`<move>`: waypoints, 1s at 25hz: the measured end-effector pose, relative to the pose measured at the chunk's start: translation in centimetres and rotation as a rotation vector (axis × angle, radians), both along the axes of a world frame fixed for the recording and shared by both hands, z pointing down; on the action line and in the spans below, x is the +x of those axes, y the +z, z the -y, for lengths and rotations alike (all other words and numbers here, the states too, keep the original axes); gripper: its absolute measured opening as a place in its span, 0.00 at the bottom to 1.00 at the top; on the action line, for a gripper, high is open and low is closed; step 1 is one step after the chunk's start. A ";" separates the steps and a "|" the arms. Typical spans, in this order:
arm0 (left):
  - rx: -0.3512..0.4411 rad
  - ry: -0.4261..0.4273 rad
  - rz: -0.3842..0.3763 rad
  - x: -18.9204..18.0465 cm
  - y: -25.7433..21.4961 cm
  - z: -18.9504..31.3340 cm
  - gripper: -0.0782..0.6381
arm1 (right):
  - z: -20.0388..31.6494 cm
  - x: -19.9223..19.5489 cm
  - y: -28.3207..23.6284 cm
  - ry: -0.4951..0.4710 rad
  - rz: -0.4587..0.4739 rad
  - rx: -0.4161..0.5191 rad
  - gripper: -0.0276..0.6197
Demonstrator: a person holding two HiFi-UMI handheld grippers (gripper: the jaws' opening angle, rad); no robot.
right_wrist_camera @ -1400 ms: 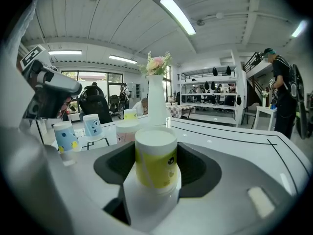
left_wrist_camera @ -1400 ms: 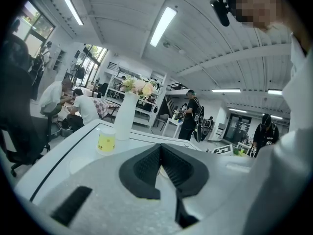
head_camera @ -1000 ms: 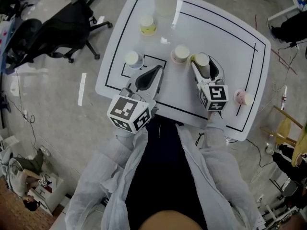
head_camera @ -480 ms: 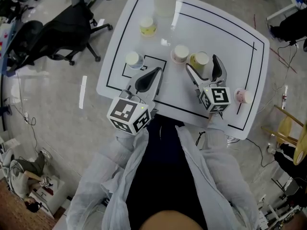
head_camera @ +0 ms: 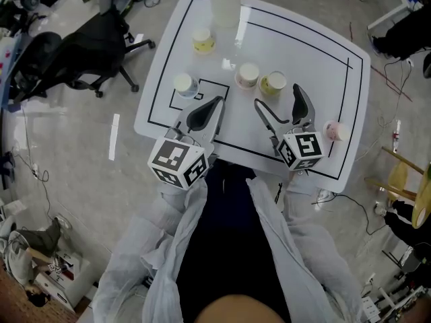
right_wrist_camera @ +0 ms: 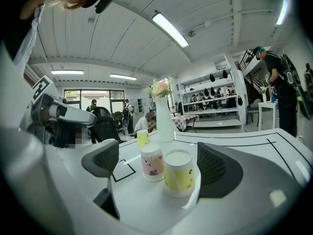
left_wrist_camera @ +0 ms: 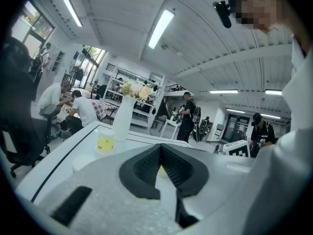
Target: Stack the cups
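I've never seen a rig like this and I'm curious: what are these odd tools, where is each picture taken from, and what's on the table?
There is no robot here. A person holds a tool in each hand, and each tool ends in a two-fingered claw. The top-down picture comes from a camera on the person's head. The other two come from cameras riding on the tools, each looking along its own claw.

On the white table stand a tall vase and five cups: a far yellow cup, a bluish cup, a middle pink cup, a near yellow cup and an edge pink cup.

The left claw is shut and empty. The right claw has just been opening and stands wide. The near yellow cup sits free just ahead of it. Nothing is held.
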State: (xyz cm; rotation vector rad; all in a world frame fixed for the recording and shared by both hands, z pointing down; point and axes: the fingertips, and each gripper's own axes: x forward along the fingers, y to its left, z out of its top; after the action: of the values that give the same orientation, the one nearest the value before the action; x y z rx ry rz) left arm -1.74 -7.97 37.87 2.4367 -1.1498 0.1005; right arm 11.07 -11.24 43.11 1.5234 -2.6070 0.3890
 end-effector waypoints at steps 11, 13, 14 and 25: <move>0.008 -0.070 0.009 -1.1 -0.5 -1.8 0.11 | -1.5 -0.2 -2.3 -0.012 0.008 -0.026 0.81; 0.016 -0.082 0.007 -1.3 -0.8 -2.2 0.11 | -1.3 -0.4 -3.1 -0.021 0.020 -0.028 0.81; 0.022 -0.086 0.008 -1.4 -0.9 -2.3 0.11 | -1.1 -0.5 -3.5 -0.024 0.025 -0.030 0.81; 0.059 -0.161 0.022 -6.6 -1.3 -1.3 0.11 | 0.2 -6.7 -5.5 -0.125 -0.007 -0.052 0.81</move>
State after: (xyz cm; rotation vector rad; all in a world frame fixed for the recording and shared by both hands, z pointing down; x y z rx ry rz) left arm -8.33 -6.70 36.54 2.3880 -1.3713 0.0442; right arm 4.34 -11.45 37.62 1.3354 -2.6478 0.4349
